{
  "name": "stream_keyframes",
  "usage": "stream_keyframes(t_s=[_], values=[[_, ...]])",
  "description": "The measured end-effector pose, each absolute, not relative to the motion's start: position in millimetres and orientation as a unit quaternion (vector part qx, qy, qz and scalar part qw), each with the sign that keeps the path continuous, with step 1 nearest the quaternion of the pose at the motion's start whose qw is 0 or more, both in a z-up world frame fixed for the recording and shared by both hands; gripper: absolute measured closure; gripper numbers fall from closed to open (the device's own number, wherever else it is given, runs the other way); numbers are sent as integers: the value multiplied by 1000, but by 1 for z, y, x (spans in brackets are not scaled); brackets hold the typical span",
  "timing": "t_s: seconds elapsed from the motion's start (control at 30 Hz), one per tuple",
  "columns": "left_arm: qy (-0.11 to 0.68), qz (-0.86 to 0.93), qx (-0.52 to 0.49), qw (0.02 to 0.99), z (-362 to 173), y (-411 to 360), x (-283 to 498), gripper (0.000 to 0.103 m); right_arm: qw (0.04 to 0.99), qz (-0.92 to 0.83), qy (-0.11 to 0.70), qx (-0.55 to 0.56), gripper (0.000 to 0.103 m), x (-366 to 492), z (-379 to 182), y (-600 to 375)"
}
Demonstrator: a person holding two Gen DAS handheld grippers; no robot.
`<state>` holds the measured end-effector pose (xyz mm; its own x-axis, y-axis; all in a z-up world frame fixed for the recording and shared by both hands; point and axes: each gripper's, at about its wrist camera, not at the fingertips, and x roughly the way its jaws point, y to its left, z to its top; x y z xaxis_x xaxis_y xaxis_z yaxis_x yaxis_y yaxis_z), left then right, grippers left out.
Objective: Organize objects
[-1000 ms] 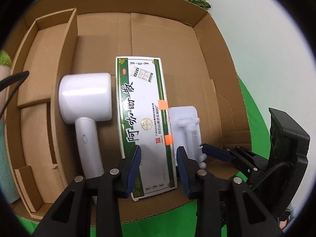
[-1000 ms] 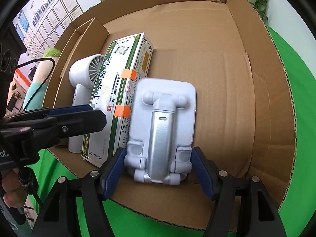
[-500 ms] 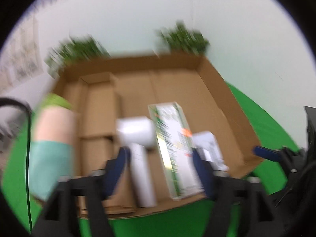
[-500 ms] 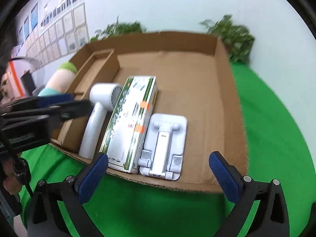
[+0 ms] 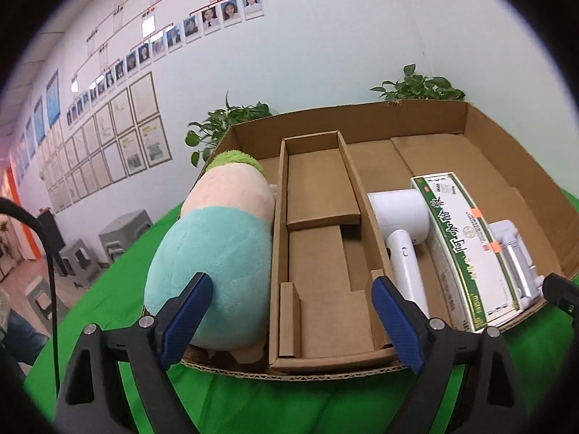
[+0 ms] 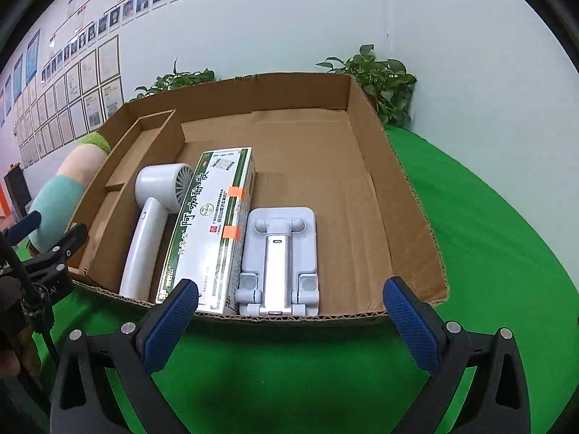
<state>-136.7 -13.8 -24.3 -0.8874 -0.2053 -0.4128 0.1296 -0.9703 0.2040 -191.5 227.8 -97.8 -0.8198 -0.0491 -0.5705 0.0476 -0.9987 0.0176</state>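
A shallow cardboard box (image 6: 405, 195) sits on the green table. In it lie side by side a white hand fan (image 6: 152, 217), a green-and-white carton (image 6: 210, 224) and a grey phone stand (image 6: 278, 253). They also show in the left wrist view: fan (image 5: 401, 231), carton (image 5: 459, 246), stand (image 5: 514, 253). A teal and peach plush toy (image 5: 220, 246) leans against the box's left wall. My left gripper (image 5: 289, 322) is open and empty in front of the box's left end. My right gripper (image 6: 289, 322) is open and empty in front of the stand.
A narrow cardboard divider tray (image 5: 322, 238) fills the box's left side. Potted plants (image 6: 380, 83) stand behind the box by the wall. Grey stools (image 5: 119, 231) stand on the floor at the left. A black cable (image 5: 47, 260) hangs at the left edge.
Both grippers pulled back out of the box and opened wide. The right gripper let go of the phone stand, which now lies in the box. The left view swung left to the plush toy.
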Motion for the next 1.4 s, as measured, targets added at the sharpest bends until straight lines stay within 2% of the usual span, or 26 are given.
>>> stream_keyframes(t_s=[0.07,0.23,1.4], values=[[-88,-968,216,91,-28,-11,-140,5,26,-955,8,294,0,-194,-101,223],[-85,-967,223,90,-35,-12,-144,1,26,-957,20,288,0,-195,-106,219],[-55,-971,223,68,-37,-17,-140,1,28,-956,19,293,0,-201,-110,217]])
